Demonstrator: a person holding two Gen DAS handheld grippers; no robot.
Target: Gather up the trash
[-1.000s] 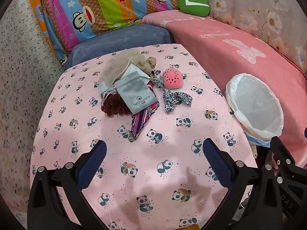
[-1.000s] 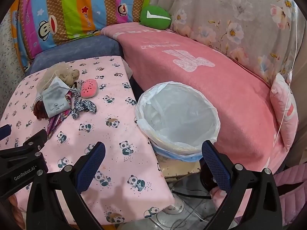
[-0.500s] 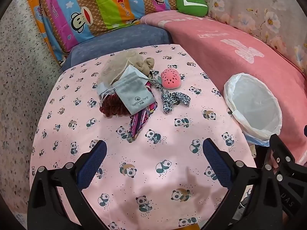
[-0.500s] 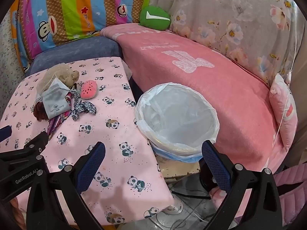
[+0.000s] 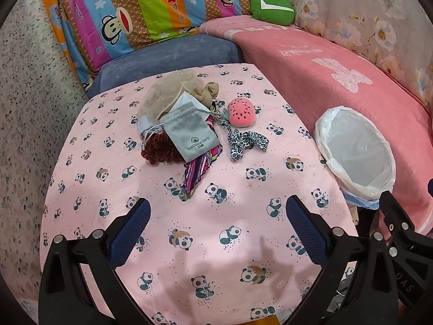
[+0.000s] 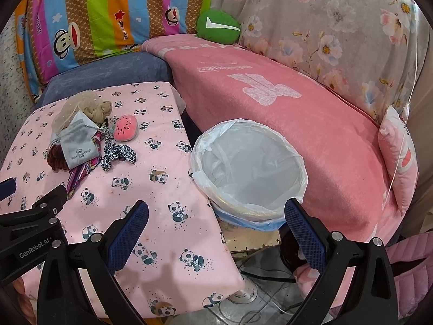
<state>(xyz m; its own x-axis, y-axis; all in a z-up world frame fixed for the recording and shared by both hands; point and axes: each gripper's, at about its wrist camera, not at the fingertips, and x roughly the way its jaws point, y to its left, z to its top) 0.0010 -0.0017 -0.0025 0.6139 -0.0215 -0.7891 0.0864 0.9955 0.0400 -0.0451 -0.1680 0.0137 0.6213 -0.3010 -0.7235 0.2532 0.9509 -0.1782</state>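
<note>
A heap of small items lies on the panda-print table [image 5: 205, 243]: a grey drawstring pouch [image 5: 190, 135], a beige mesh bag [image 5: 167, 92], a dark red scrunchie [image 5: 159, 151], a striped cloth [image 5: 199, 168], a leopard-print tie [image 5: 243, 142] and a pink watermelon pad [image 5: 240, 112]. The same pouch [image 6: 77, 143] and watermelon pad [image 6: 125, 128] show at the left of the right wrist view. A white-lined bin [image 6: 249, 173] stands beside the table's right edge. My left gripper [image 5: 216, 233] hovers open, short of the heap. My right gripper [image 6: 216, 233] is open above the near rim of the bin.
A pink blanket [image 6: 284, 103] covers the sofa behind the bin, with a green cushion [image 6: 217, 27] and a striped monkey-print pillow [image 5: 151, 13] at the back. A blue cushion [image 5: 167, 54] borders the table's far edge. The left gripper's body [image 6: 29, 233] shows at the lower left.
Both views have shifted slightly; the heap sits a little higher and further from my left gripper. Neither gripper has changed its opening.
</note>
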